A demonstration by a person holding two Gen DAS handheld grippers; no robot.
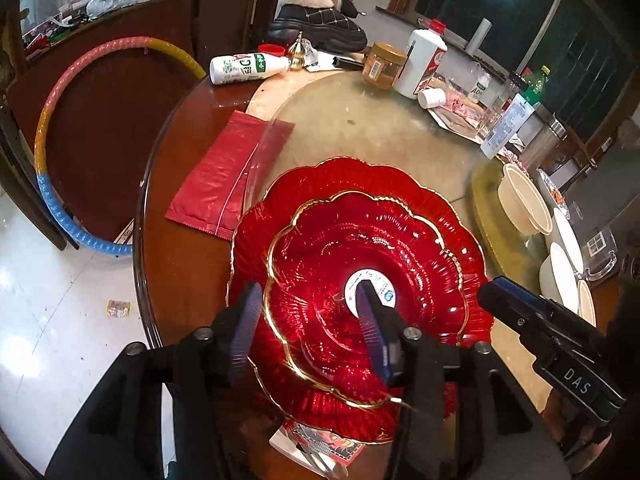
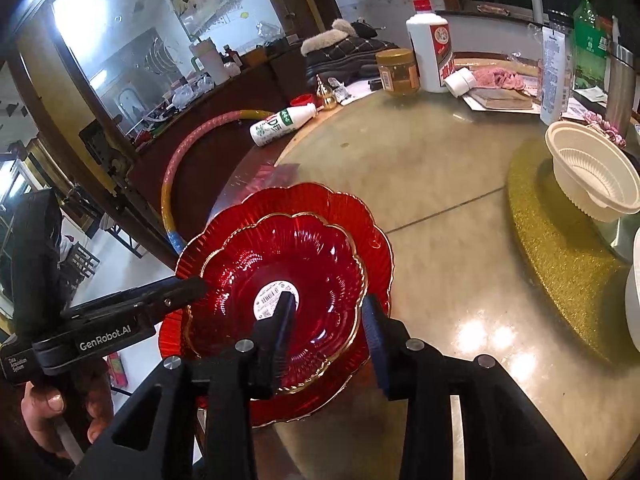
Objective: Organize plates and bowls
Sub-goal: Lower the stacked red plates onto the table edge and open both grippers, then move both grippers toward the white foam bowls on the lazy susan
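Both spread tools (image 1: 308, 320) (image 2: 330, 320) straddle opposite rims of the smaller red plate (image 1: 384, 248).

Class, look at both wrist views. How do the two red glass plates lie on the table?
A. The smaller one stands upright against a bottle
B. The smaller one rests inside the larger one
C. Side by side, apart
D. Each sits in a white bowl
B: the smaller red plate, gold-rimmed, sits nested on the larger red plate, whose scalloped rim shows all around it.
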